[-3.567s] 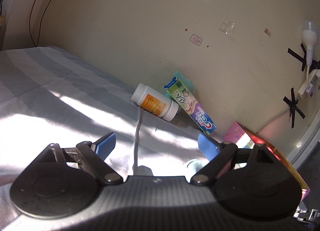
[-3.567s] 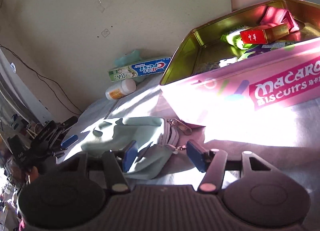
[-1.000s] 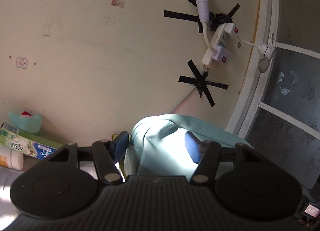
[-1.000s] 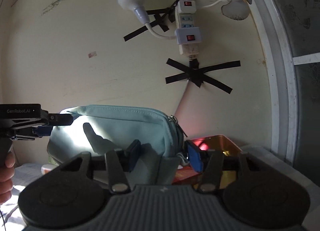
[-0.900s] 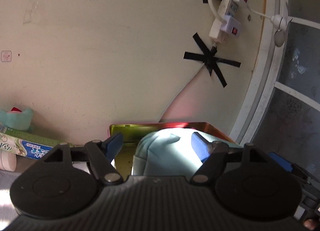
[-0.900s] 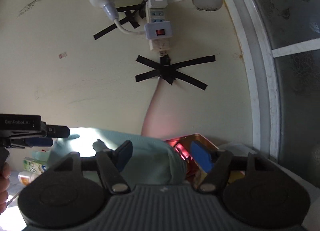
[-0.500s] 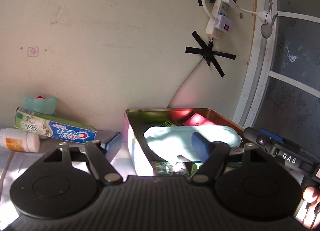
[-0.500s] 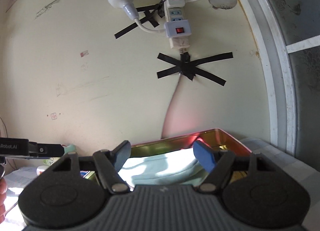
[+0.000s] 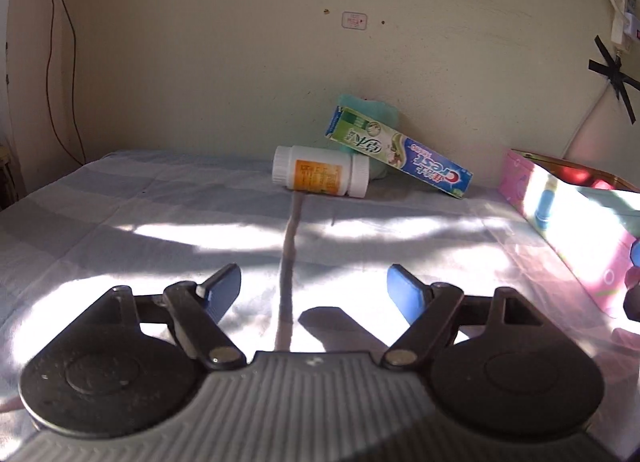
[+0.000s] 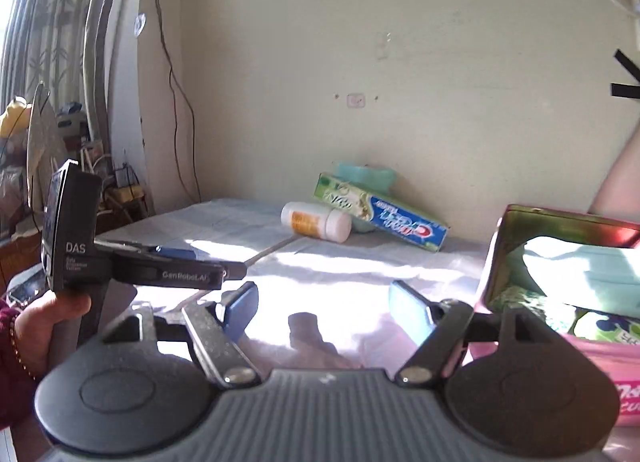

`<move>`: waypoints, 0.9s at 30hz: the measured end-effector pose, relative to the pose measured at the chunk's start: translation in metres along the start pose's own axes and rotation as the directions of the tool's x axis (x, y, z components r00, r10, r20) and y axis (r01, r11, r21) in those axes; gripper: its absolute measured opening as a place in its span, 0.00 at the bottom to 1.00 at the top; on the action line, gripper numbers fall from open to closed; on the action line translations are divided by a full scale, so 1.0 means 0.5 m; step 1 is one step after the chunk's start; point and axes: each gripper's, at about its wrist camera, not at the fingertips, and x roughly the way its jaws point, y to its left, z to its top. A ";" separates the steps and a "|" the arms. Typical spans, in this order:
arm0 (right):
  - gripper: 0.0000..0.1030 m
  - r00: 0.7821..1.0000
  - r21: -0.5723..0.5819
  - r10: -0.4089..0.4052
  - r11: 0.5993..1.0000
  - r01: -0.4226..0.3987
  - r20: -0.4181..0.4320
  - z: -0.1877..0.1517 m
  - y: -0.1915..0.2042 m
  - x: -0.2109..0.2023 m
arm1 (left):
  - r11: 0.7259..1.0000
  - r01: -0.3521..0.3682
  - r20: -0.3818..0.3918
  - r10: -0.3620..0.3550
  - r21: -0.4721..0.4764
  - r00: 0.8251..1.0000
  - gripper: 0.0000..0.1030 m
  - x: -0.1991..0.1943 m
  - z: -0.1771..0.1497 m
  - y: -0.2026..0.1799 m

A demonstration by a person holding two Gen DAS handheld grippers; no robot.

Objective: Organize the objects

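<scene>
Blue-padded fingers of the left gripper (image 9: 314,290) stand wide apart with nothing between them, above a pale grey-striped cloth-covered table (image 9: 160,214) in patchy sunlight. The right gripper (image 10: 322,304) is likewise spread wide and empty, over the same cloth.

At the far edge of the table, by the cream wall (image 9: 240,42), a white plastic pill bottle with an orange label (image 9: 320,176) lies on its side. Just behind it and touching it, a green, white and blue toothpaste carton (image 9: 400,152) leans tilted against a small teal object (image 9: 376,108) that rests against the wall.

To the right stands an open pink biscuit tin with a gold metal interior (image 10: 500,258). Inside it lies a mint-green fabric pouch (image 10: 580,274), on top of green printed packets (image 10: 600,324).

In the right wrist view, the left gripper's black body (image 10: 132,262), marked "DAS", is held by a hand (image 10: 44,320) at the left edge. Black tape crosses (image 9: 612,74) and a dark cable (image 9: 64,50) mark the wall.
</scene>
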 end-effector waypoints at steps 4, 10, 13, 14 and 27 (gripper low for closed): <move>0.71 0.994 0.040 0.006 0.999 -0.002 -0.109 -0.014 0.022 0.080 | 0.993 0.025 0.034 -0.021 -0.118 0.999 0.81 -0.009 0.007 0.041; 0.70 0.989 0.184 0.023 0.983 0.004 -0.144 -0.041 -0.012 0.092 | 0.997 0.040 0.012 -0.039 -0.067 0.999 0.81 0.006 0.007 0.020; 0.70 0.987 0.227 0.033 0.974 0.004 -0.157 -0.042 -0.027 0.098 | 0.998 0.042 0.006 -0.041 -0.052 0.999 0.81 0.006 0.005 0.018; 0.70 0.987 0.233 0.037 0.973 0.001 -0.159 -0.041 -0.030 0.100 | 0.998 0.043 0.003 -0.043 -0.053 0.999 0.82 0.007 0.004 0.019; 0.72 0.987 0.250 0.046 0.968 -0.005 -0.157 -0.039 -0.041 0.112 | 0.994 0.057 -0.024 -0.059 -0.091 0.998 0.82 0.013 0.004 0.033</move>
